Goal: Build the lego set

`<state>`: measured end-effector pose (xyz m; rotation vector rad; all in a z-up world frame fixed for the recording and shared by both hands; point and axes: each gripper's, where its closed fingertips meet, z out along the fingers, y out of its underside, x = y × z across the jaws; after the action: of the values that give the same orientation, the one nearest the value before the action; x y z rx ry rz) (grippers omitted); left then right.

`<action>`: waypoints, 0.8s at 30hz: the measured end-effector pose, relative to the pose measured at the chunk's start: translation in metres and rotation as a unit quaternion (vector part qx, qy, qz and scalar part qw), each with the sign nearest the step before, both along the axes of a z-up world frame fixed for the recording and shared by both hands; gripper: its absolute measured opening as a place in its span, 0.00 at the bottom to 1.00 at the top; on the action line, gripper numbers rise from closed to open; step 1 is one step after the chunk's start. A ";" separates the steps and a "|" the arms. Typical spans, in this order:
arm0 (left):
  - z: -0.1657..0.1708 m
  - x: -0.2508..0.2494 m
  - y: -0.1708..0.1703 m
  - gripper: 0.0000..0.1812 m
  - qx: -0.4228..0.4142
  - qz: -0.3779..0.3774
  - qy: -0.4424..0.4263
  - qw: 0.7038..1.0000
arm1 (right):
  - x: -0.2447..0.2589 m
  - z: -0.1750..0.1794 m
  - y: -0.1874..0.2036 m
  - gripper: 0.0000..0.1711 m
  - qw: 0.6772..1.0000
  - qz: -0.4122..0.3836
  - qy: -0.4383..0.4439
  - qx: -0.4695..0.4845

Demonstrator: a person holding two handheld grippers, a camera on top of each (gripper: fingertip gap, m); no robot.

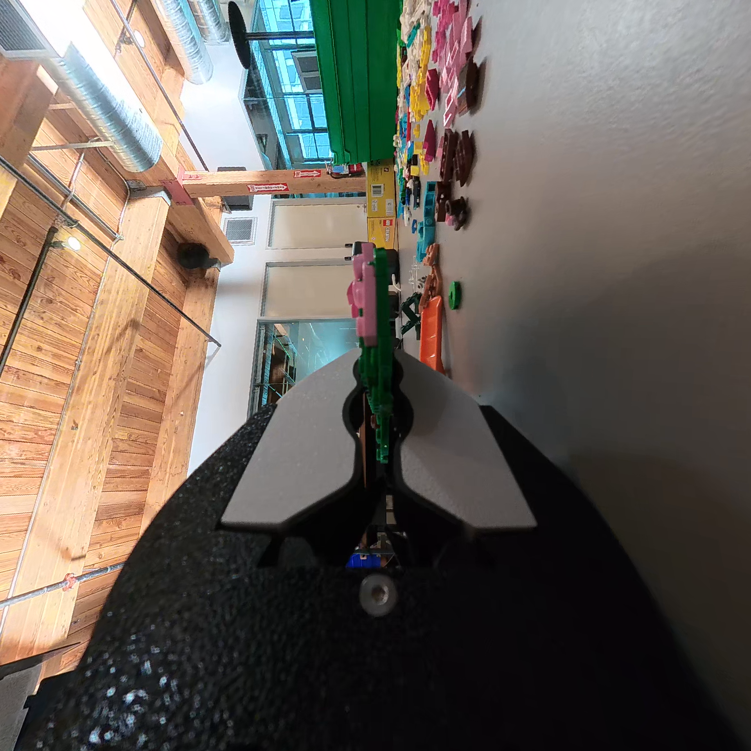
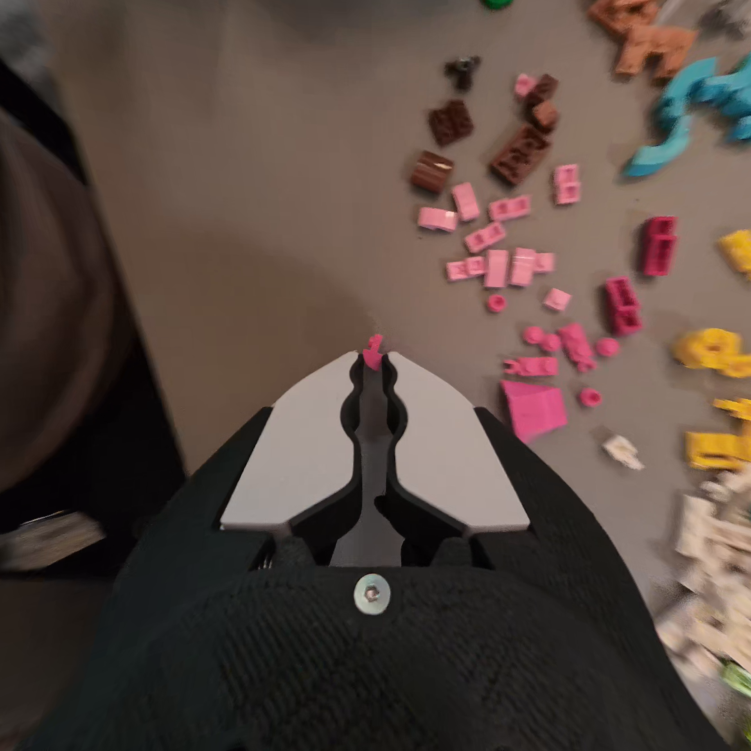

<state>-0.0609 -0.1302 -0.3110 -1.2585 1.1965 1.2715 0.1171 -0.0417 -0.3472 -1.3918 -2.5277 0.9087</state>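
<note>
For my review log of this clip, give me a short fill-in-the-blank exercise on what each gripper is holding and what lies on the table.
1. The left gripper is shut on a green plate assembly topped with ____ bricks.
2. The right gripper pinches a small ____ piece at its fingertips.
3. The orange piece lies on the grey ____.
4. In the right wrist view, the dark brown bricks lie farther from the gripper than the ____ ones.

Missing words: pink; pink; table; light pink
</note>
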 end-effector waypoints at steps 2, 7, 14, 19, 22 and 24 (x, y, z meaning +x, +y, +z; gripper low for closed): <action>0.000 0.000 0.000 0.05 -0.001 -0.001 -0.001 1.000 | 0.011 0.003 -0.015 0.04 0.996 0.022 -0.051 -0.066; 0.000 0.001 0.000 0.05 -0.001 -0.002 -0.001 1.000 | 0.031 -0.001 -0.032 0.04 0.972 0.035 -0.190 -0.134; 0.000 0.002 0.000 0.05 -0.002 -0.004 -0.002 1.000 | 0.037 -0.007 -0.027 0.04 0.938 0.008 -0.309 -0.156; -0.001 0.002 0.000 0.05 -0.003 -0.004 -0.003 1.000 | 0.037 -0.007 -0.017 0.05 0.935 0.008 -0.335 -0.112; -0.001 0.002 -0.001 0.05 -0.003 -0.004 -0.004 1.000 | 0.032 -0.007 -0.007 0.07 0.943 0.000 -0.324 -0.070; -0.001 0.002 -0.001 0.05 -0.004 -0.005 -0.004 1.000 | 0.028 -0.007 0.000 0.10 0.952 -0.008 -0.304 -0.042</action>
<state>-0.0591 -0.1309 -0.3118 -1.2607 1.2009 1.2556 0.1452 -0.0418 -0.3538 -1.9659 -2.9118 0.6620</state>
